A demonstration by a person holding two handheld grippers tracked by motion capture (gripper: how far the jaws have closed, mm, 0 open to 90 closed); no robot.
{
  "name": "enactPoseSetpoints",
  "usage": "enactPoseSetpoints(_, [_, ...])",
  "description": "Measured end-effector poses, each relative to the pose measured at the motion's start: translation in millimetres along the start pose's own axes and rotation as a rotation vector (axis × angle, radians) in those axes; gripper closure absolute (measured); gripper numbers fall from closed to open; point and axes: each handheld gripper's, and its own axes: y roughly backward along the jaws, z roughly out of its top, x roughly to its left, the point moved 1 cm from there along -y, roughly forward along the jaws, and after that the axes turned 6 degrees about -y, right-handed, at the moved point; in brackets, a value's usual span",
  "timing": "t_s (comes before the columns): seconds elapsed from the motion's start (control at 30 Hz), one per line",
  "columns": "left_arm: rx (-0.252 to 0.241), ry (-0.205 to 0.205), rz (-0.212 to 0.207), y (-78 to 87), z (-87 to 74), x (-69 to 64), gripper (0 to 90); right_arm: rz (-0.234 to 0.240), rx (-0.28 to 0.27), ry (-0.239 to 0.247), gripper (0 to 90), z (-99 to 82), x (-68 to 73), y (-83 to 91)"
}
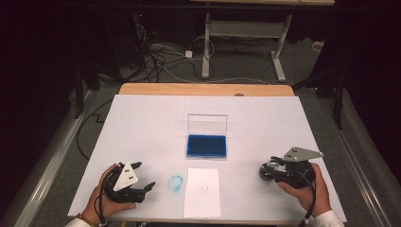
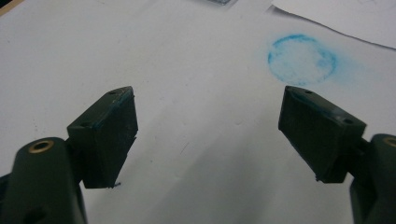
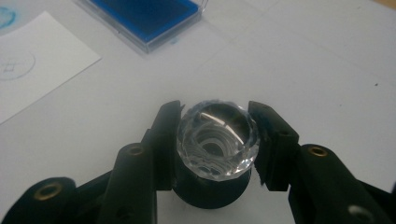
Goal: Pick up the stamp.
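Note:
A stamp (image 1: 265,171) with a clear faceted knob (image 3: 217,140) on a black base stands on the white table cover at the right. My right gripper (image 1: 271,165) (image 3: 215,108) is shut on it, one jaw on each side of the knob. The open ink pad (image 1: 206,146) (image 3: 144,16) holds blue ink, and its clear lid (image 1: 207,124) stands upright behind it. A white sheet of paper (image 1: 202,191) (image 3: 32,70) with a faint round mark lies in front of the pad. My left gripper (image 1: 146,174) (image 2: 206,91) rests open at the near left, nothing between its jaws.
A blue ring-shaped ink stain (image 1: 175,183) (image 2: 302,59) marks the white table cover (image 1: 142,123) between the left gripper and the paper. The wooden table edge (image 1: 203,89) shows at the back. Cables and desk legs are on the floor beyond.

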Motion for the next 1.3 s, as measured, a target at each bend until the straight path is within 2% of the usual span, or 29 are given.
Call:
enactPoseSetpoints(0.17, [0.002, -0.01, 0.018, 1.1, 0.1, 1.7, 18.8, 0.008, -0.054, 0.006, 57.1, 7.0, 2.7, 5.8])
enactPoseSetpoints(0.53, [0.012, -0.013, 0.029, -0.3, -0.5, 2.0, 18.8, 0.017, -0.093, 0.028, 57.1, 16.9, 9.6, 9.3])
enactPoseSetpoints(0.93, [0.012, -0.017, 0.025, -1.9, 0.1, 0.7, 18.6, 0.016, -0.117, 0.031, 57.1, 22.8, 11.8, 12.4])
enactPoseSetpoints(1.3, [0.026, -0.025, 0.017, -2.3, -1.1, -0.7, 18.7, 0.022, -0.13, 0.052, 57.1, 33.9, 18.0, 6.6])
